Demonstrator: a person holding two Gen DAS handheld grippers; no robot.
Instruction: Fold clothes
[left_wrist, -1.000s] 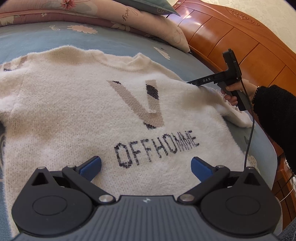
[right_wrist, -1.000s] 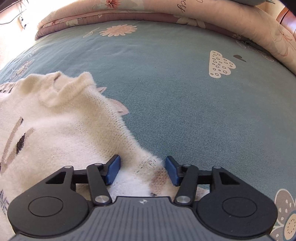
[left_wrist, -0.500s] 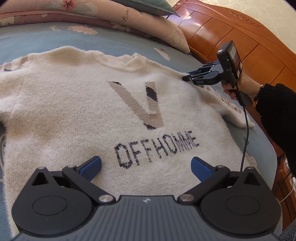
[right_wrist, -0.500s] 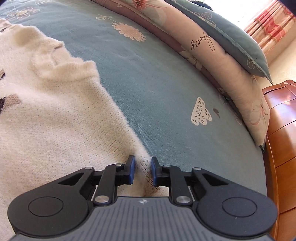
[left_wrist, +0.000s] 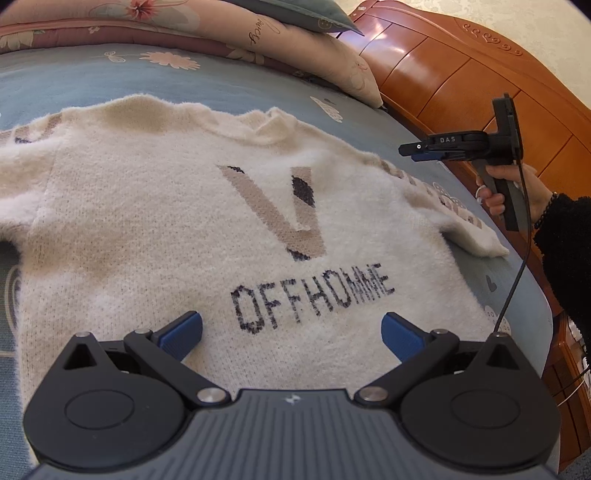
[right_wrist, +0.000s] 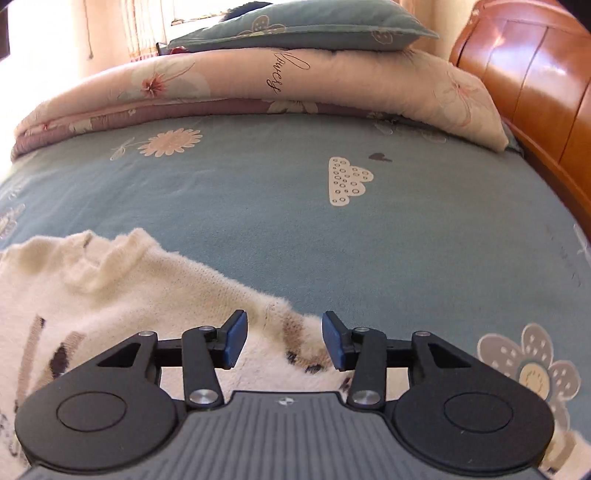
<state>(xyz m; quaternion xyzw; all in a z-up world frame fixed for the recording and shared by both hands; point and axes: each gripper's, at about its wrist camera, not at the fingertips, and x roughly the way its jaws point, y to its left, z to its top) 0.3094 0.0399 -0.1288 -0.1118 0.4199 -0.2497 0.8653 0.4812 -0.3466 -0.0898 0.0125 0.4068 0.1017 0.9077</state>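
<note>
Blue pads of my right tool (right_wrist: 283, 339) are opening, nothing pinched, just above the sweater's (left_wrist: 207, 236) right sleeve (left_wrist: 454, 210) at lower centre. My left tool (left_wrist: 291, 332) hangs spread over the hem (touching nothing). The sweater lies flat, face up, on the bed (right_wrist: 258, 206). Folding hasn't begun, I judge; next I must re-grip that sleeve.

Home bedroom: bed (right_wrist: 258, 206) under blue flower-print sheet, folded quilt (right_wrist: 332, 88) and pillow (right_wrist: 303, 29) stacked at far edge, glossy wooden headboard (left_wrist: 461, 81) alongside.
</note>
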